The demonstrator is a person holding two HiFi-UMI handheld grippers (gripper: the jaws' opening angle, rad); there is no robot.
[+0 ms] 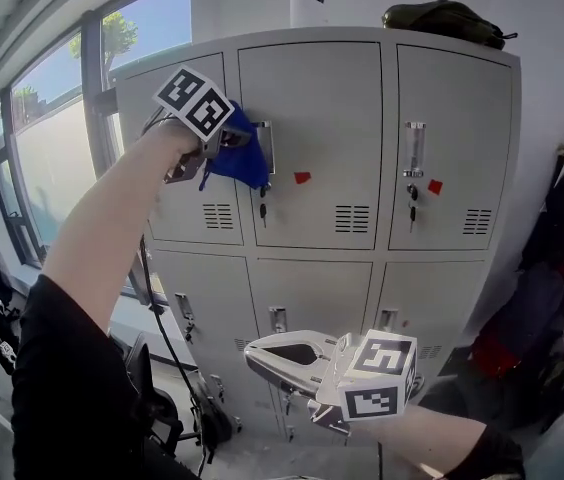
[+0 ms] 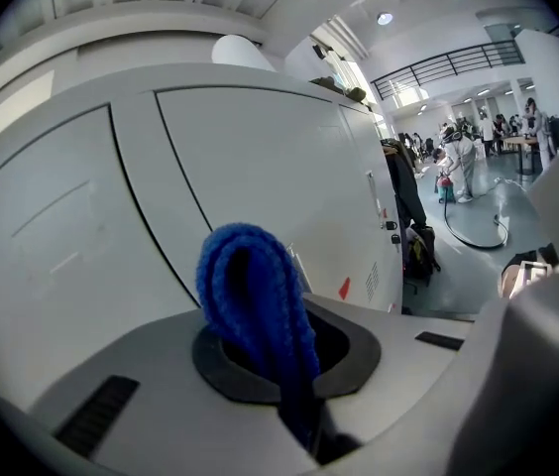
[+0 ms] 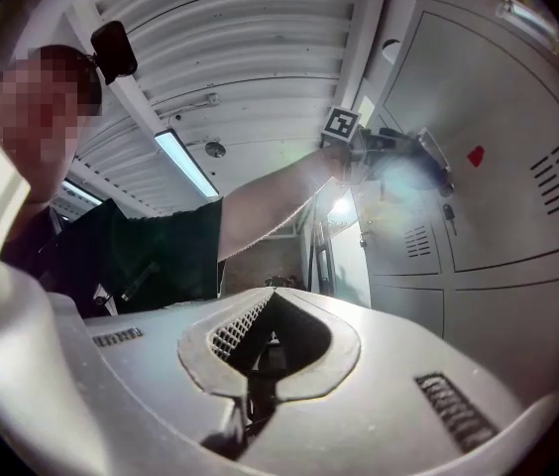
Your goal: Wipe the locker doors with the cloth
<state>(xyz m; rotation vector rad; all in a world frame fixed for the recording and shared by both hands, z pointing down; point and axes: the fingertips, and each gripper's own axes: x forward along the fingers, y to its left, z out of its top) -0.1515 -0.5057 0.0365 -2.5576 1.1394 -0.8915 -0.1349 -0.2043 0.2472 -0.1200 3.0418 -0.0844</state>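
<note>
Left claw: the left claw (image 1: 224,140) is clenched on the cloth (image 1: 239,160) and raised to the top row of the locker.
Cloth position: a doubled loop of blue knitted fabric is pinched between the jaws and stands out past their tips. It is held at the seam between the top-left door (image 1: 177,193) and the top-middle door (image 1: 327,138), just beside the handle (image 1: 265,146). Contact with the metal cannot be confirmed.
Right claw: the right claw (image 1: 267,353) is closed on nothing and held low before the lower row, well apart from the cloth.
Handling: the cloth is judged light, soft and limp. It is likely to bunch under pressure and could be dragged out of a shallow pinch.
Where to hold: the doubled fold is best gripped deep in the jaws, with enough fabric left protruding to be pressed flat.
Snags: the handle and the hanging keys (image 1: 263,211) could catch the knit.
Progress: the wiping is judged to be at the top row, with the lower doors left.
</note>
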